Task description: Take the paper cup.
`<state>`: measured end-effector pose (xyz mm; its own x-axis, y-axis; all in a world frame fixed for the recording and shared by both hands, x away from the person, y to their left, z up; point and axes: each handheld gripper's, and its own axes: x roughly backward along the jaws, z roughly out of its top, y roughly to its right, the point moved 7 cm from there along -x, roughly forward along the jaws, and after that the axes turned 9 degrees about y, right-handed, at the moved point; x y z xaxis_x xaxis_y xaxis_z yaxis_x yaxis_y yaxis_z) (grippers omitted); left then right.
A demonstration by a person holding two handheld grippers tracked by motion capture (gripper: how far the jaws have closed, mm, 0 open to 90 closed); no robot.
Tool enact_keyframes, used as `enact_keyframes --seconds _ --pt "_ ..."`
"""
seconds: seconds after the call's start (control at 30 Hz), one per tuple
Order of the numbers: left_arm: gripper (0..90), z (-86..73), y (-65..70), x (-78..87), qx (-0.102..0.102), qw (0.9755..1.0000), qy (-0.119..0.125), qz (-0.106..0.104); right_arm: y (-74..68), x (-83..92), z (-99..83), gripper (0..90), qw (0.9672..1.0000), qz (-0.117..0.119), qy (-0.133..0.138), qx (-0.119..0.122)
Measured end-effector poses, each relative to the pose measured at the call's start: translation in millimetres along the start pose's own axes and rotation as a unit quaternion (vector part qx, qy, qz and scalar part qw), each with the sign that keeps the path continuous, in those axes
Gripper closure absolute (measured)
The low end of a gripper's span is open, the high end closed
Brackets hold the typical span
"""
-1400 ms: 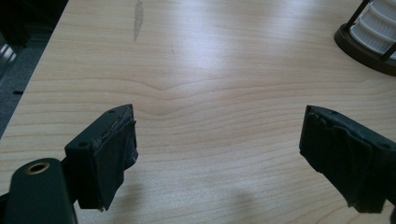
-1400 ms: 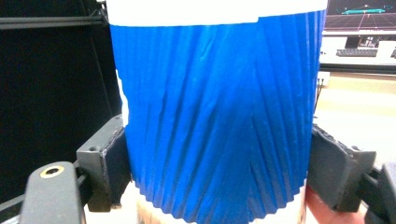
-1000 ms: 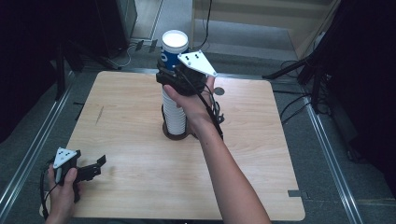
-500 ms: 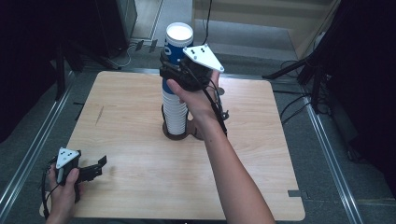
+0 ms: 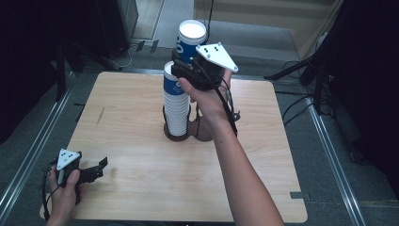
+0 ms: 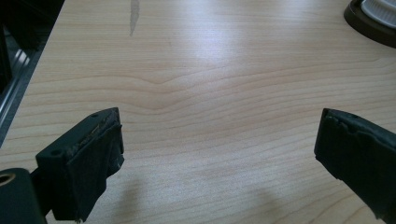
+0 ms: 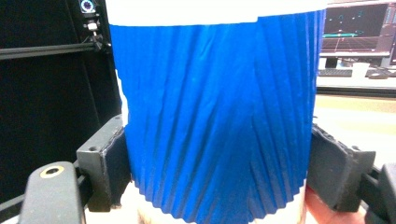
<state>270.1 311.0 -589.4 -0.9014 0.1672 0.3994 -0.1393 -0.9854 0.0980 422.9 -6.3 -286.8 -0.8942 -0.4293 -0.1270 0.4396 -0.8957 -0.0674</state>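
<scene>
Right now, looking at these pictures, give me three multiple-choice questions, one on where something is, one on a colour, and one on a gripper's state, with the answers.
1. Where is the left gripper?
A. Low over the table's near left corner
B. On top of the cup stack
C. Beyond the table's far edge

2. What colour is the ribbed sleeve of the lifted cup?
A. Red
B. Green
C. Blue

3. What is the state of the right gripper?
A. Open over bare wood
B. Shut on the lifted cup
C. Shut on a cable

Answers:
1. A, the high view shows it by the near left corner of the table, far from the cup stack.
2. C, the right gripper view shows a blue sleeve under a white rim.
3. B, both pads press the cup's sides in the right gripper view.
</scene>
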Motion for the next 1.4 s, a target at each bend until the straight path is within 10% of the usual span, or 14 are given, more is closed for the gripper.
enact_keyframes --seconds 1.4 --pt "2.0 -0.2 1.8 0.0 -0.009 0.9999 0.002 0.006 73.6 48.7 -18.3 18.3 0.9983 -0.056 -0.014 -0.004"
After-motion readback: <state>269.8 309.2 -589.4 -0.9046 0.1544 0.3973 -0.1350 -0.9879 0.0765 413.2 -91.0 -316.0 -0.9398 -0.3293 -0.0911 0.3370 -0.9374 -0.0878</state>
